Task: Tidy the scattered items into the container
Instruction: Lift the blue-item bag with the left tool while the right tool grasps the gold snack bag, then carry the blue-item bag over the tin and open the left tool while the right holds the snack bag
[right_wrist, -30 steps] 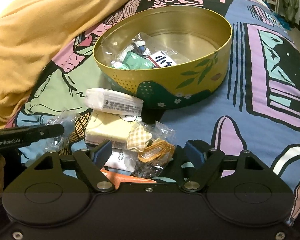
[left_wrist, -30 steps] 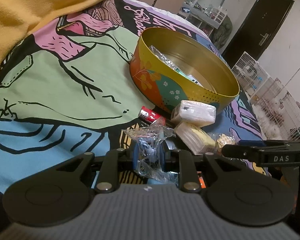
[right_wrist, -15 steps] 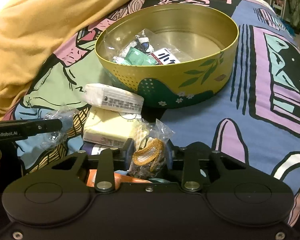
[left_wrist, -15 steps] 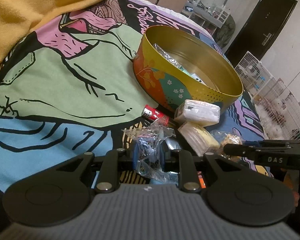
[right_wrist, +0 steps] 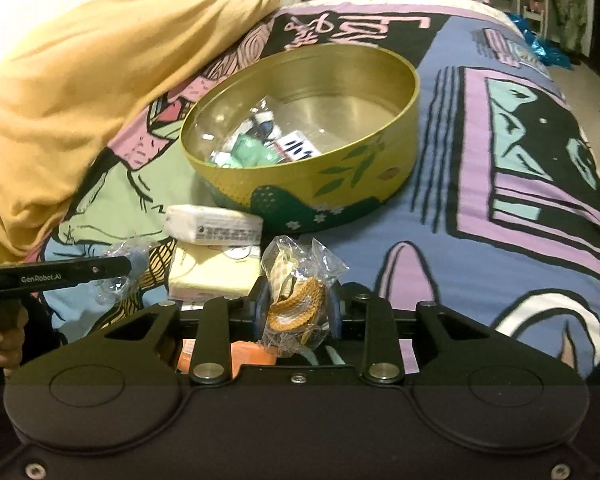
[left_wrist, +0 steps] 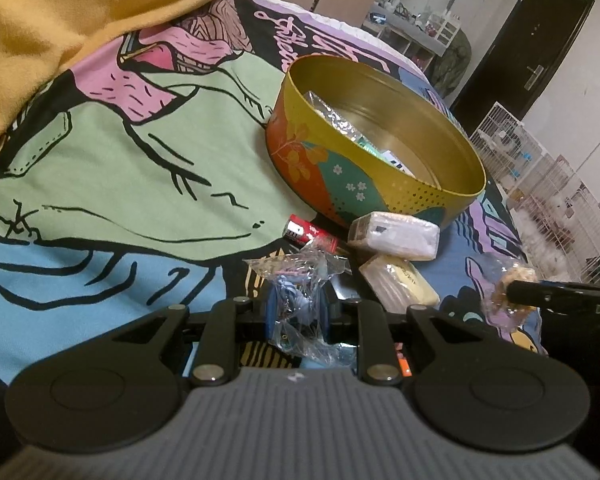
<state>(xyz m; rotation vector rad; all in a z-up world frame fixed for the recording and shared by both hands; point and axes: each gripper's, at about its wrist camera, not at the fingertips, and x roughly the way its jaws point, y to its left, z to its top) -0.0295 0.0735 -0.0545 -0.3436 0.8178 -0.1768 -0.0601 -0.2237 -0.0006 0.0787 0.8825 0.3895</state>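
A round gold tin (left_wrist: 440, 192) (right_wrist: 364, 168) stands on the bed and holds a few small packets (right_wrist: 260, 148). My left gripper (left_wrist: 298, 308) is shut on a clear bag with blue contents (left_wrist: 296, 280), held just above the cover. My right gripper (right_wrist: 296, 310) is shut on a clear bag with yellow braided contents (right_wrist: 300, 300), lifted off the cover; it also shows in the left wrist view (left_wrist: 508, 300). In front of the tin lie a white tissue pack (left_wrist: 396, 234) (right_wrist: 214, 226), a pale yellow pack (left_wrist: 400, 284) (right_wrist: 216, 274) and a red battery (left_wrist: 310, 234).
A yellow blanket (right_wrist: 80, 92) is piled at the left of the bed. An orange item (right_wrist: 244, 356) lies under my right gripper. The patterned cover (right_wrist: 500, 200) runs to the bed's right edge. Wire cages (left_wrist: 540, 176) and a dark door (left_wrist: 528, 48) stand beyond the bed.
My right gripper has shut on the yellow braided bag and lifted it. My left gripper stays shut on the blue bag and has risen slightly.
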